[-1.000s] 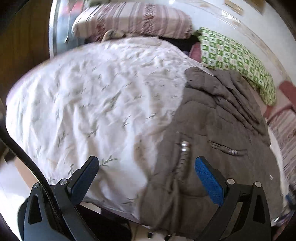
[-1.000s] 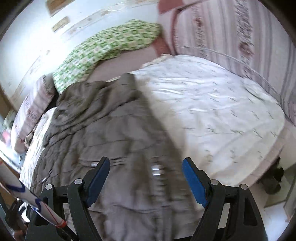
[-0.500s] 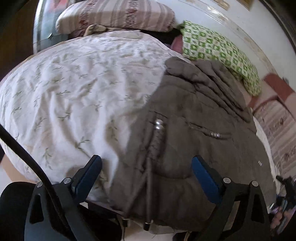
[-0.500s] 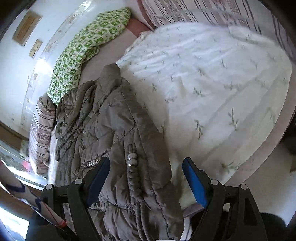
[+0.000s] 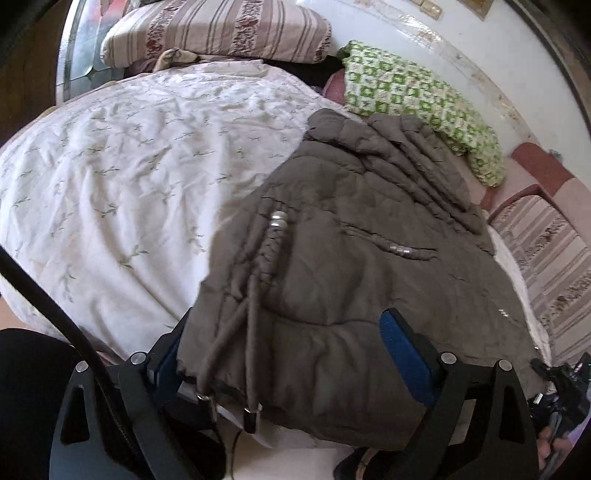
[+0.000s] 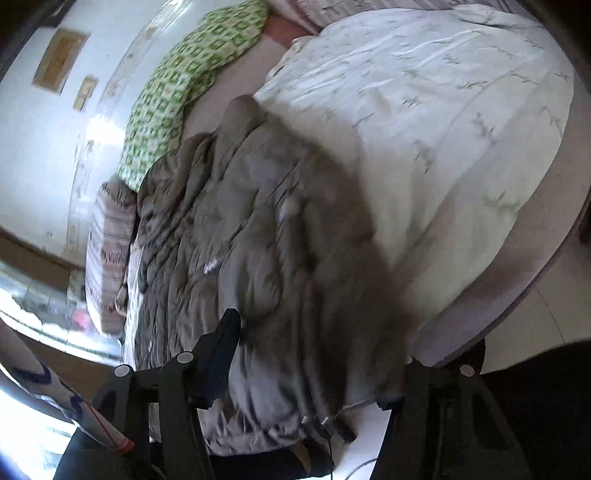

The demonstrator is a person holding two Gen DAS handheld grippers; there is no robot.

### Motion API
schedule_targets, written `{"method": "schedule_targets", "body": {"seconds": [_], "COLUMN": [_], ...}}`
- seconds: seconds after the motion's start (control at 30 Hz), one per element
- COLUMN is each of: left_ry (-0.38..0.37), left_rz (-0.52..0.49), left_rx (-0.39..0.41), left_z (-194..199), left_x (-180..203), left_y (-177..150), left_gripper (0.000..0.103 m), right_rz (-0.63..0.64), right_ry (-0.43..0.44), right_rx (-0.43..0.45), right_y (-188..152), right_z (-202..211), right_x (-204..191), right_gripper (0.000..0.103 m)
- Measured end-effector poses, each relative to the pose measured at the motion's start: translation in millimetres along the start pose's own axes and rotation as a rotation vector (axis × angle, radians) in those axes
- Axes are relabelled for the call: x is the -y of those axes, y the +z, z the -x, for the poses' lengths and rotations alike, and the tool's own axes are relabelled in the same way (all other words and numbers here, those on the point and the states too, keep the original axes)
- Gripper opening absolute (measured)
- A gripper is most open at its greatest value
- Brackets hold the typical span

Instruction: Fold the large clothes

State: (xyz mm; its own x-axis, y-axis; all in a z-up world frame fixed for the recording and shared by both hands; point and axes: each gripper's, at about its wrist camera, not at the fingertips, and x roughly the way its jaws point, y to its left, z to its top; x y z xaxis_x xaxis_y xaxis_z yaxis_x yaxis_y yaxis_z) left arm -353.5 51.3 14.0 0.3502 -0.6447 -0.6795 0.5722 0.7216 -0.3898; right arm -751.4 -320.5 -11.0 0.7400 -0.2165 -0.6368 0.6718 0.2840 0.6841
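left tool (image 5: 284,350) released over jacket (image 5: 351,258) hem; right tool (image 6: 314,354) closing, grip unclear

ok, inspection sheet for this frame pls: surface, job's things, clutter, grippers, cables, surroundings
Surface: bed under a rumpled white leaf-print quilt.
Job's things: brown quilted padded jacket spread on the quilt, hem over the near edge, metal-tipped drawcords dangling.
Clutter: green-and-white checked pillow and striped pink pillow at the far side.
Grippers: left gripper jaws wide, have just been closing slightly, hem between them, not clamped. Right gripper jaws have just been closing around the hem; blur hides whether they press.
Cables: black cable crossing the lower left of the left wrist view.
Surroundings: white wall, pale floor.
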Motion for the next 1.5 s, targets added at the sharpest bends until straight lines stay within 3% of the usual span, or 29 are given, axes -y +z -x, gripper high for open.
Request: {"method": "schedule_targets", "body": {"seconds": [0.1,0.23,0.3,0.4,0.57,0.7,0.73,0.83,0.93,1.03,1.2,1.5], "left_ry": [-0.038,-0.022,-0.006,-0.008,-0.001,0.017,0.019,0.047,0.081,0.086,0.115,0.159], "left_rz": [-0.019,-0.069,-0.064,-0.048,-0.093,-0.135,-0.142,-0.166,-0.159,-0.173,-0.223,-0.233], "left_rx": [0.003,0.023,0.014,-0.008,-0.003,0.011,0.015,0.016,-0.005,-0.003,0.002,-0.003], "left_z": [1.9,2.8,-0.5,-6.2,-7.9,-7.2,-6.9,-8.8,-14.9,-15.2,-20.9,-26.6], "left_x": [7.8,16.2,14.6,11.7,20.3,28.6,29.9,32.7,28.5,30.3,43.0,39.8], "left_y": [-4.5,-7.0,-6.9,-7.5,-9.7,-11.1,-11.6,-12.4,-11.9,-12.9,-15.7,-18.8], "left_gripper": [0.094,0.094,0.094,0.094,0.094,0.094,0.095,0.095,0.095,0.094,0.094,0.094], "right_rz": [0.077,0.21,0.189,0.102,0.043,0.178,0.232,0.318,0.267,0.285,0.339,0.404], "right_ry": [-0.001,-0.02,-0.035,-0.074,-0.028,0.07,0.079,0.047,0.01,-0.016,-0.096,-0.151], "right_rx": [0.021,0.081,0.102,0.053,0.034,-0.047,-0.057,-0.035,-0.01,-0.041,-0.053,-0.028], "right_y": [-11.2,-15.7,-12.1,-9.1,-5.3,-26.3,-31.8,-38.7,-33.3,-37.3,-43.2,-48.1], "right_z": [1.1,8.6,10.6,-0.5,-6.4,-15.1,-15.8,-14.7,-14.0,-22.6,-32.3,-35.2], "right_x": [-17.5,-43.7,-40.7,-21.3,-11.2,-42.6,-53.4,-69.2,-58.4,-58.3,-62.8,-65.5], "right_gripper": [0.065,0.065,0.066,0.067,0.067,0.046,0.045,0.036,0.032,0.025,0.026,0.031]}}
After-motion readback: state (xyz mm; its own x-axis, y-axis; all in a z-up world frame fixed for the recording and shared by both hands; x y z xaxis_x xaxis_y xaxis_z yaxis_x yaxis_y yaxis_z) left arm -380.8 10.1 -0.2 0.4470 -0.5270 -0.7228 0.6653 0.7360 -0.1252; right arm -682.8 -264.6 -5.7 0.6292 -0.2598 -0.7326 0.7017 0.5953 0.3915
